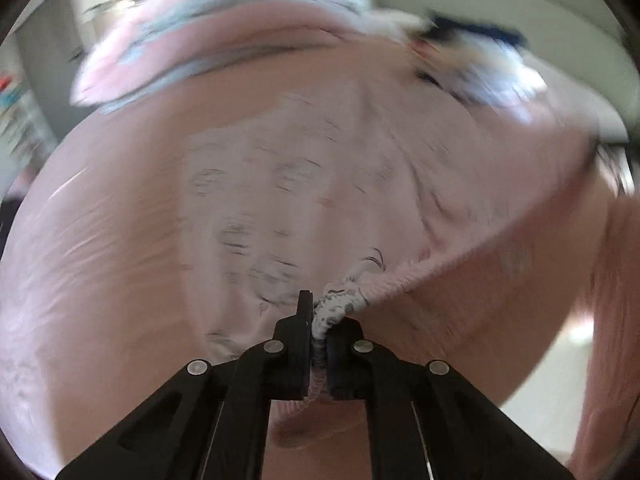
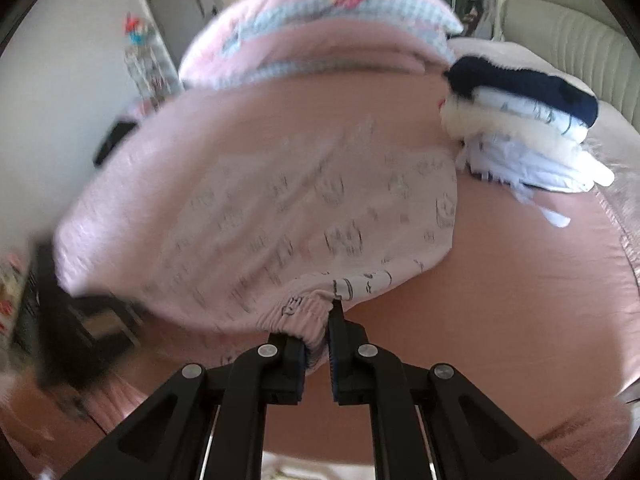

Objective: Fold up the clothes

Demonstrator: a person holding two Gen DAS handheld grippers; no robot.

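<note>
A pale pink garment with small dark line drawings lies spread over the pink bed sheet, and both views are blurred. My left gripper is shut on the gathered elastic waistband at one end. At the other end of that waistband, my right gripper is shut on the fabric too. The band stretches between the two grips and lifts slightly off the sheet.
A folded pink quilt with blue checks sits at the back of the bed. To the right lies a stack of folded clothes, navy on top, white below. A beige sofa stands behind it.
</note>
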